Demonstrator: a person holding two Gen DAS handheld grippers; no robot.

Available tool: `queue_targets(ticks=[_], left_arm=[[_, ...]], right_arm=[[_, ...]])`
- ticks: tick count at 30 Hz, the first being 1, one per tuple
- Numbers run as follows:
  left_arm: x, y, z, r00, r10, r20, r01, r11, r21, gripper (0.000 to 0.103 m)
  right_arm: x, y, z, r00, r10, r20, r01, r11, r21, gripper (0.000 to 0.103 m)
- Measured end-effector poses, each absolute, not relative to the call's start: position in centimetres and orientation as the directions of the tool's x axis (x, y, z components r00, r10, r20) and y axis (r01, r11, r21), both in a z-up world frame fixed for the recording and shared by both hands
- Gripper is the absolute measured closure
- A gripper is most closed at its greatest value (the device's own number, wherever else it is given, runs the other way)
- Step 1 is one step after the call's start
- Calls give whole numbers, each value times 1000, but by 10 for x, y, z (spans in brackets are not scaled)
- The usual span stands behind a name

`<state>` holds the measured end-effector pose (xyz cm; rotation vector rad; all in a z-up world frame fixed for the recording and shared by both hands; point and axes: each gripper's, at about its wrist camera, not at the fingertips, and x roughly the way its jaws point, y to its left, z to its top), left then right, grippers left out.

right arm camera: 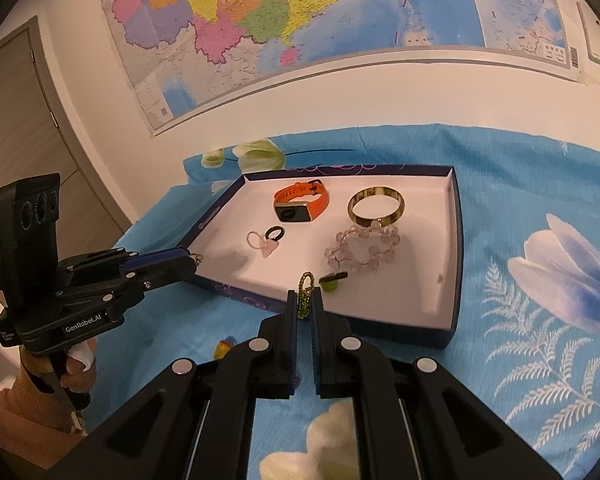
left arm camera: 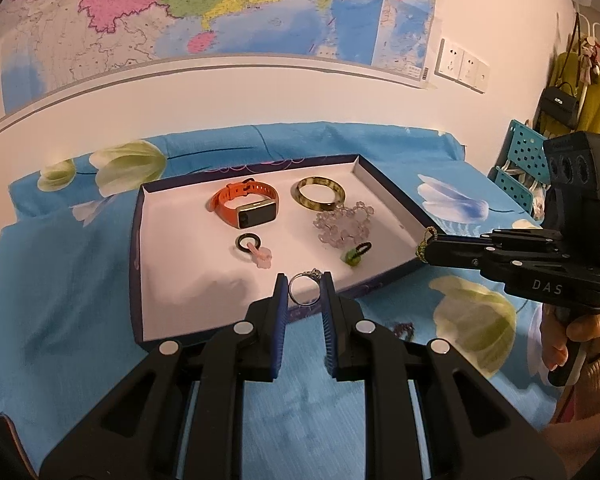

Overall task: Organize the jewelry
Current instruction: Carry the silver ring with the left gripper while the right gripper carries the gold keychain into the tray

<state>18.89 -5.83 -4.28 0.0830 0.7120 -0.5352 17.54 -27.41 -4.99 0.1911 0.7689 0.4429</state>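
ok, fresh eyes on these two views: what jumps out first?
The left gripper pinches a silver ring over the near edge of the white-lined tray, and the right gripper is shut on a green bead chain at the tray's near rim. Inside, the orange watch sits at the back beside a gold-toned bangle.

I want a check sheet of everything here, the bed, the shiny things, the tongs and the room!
Surface: blue flowered cloth.
Job's things: open box tray holding an orange watch, a bangle, a clear bead bracelet, a black ring with pink charm and a green charm.
Clutter: small yellow object on the cloth.
Grippers: left tongs grip a silver ring; right tongs grip a green bead chain.
Cables: nothing seen.
Surroundings: wall map, sockets, door.
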Motion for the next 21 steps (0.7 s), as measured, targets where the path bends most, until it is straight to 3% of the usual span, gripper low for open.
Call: queue_targets(ticks=[21], left_arm=[[232,-72,-64,609,-399,-685,473,876,-91,86]], right_arm=[[227,-265,-65,615,387,-687,-294,921,256,98]])
